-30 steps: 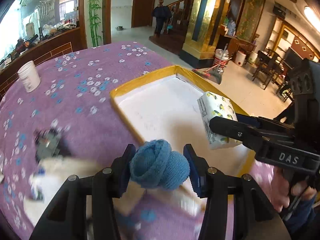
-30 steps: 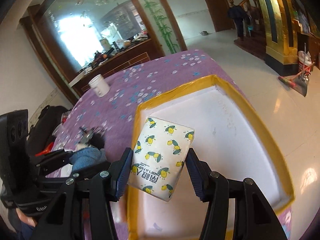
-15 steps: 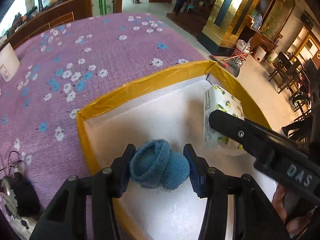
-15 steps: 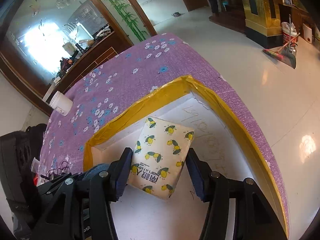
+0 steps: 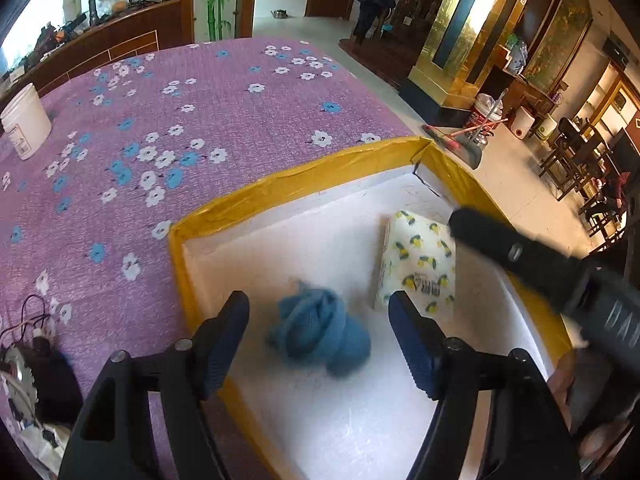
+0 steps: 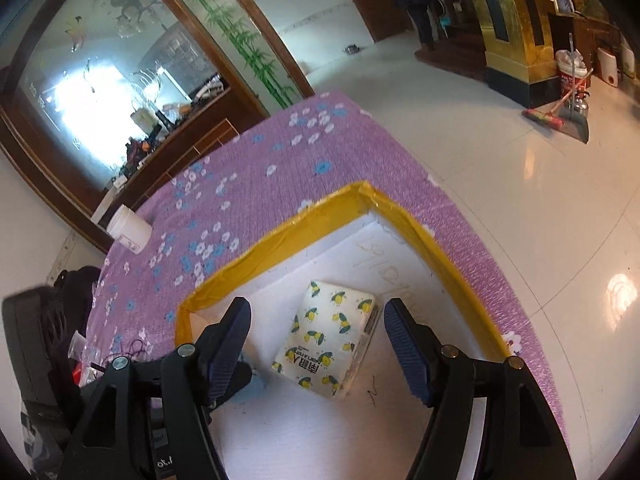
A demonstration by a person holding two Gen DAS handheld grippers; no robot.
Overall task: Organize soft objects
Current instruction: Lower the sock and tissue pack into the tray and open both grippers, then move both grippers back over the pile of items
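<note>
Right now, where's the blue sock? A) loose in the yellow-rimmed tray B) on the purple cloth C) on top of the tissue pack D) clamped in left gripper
A: the sock lies on the tray floor between the open left gripper fingers, apart from the tissue pack.

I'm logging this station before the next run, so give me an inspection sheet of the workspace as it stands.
Surface: table under a purple floral cloth.
Job's things: blue sock and tissue pack both lie inside the tray, apart from each other, neither gripped.
Clutter: white jar on the cloth; dark gear and a bag at the near left edge.
Grippers: left gripper open over the sock; right gripper open over the pack.
Cables: thin black wire on the cloth by the dark gear.
Surroundings: tiled floor, broom and dustpan, a person near the stairs, glass partition with bamboo.
</note>
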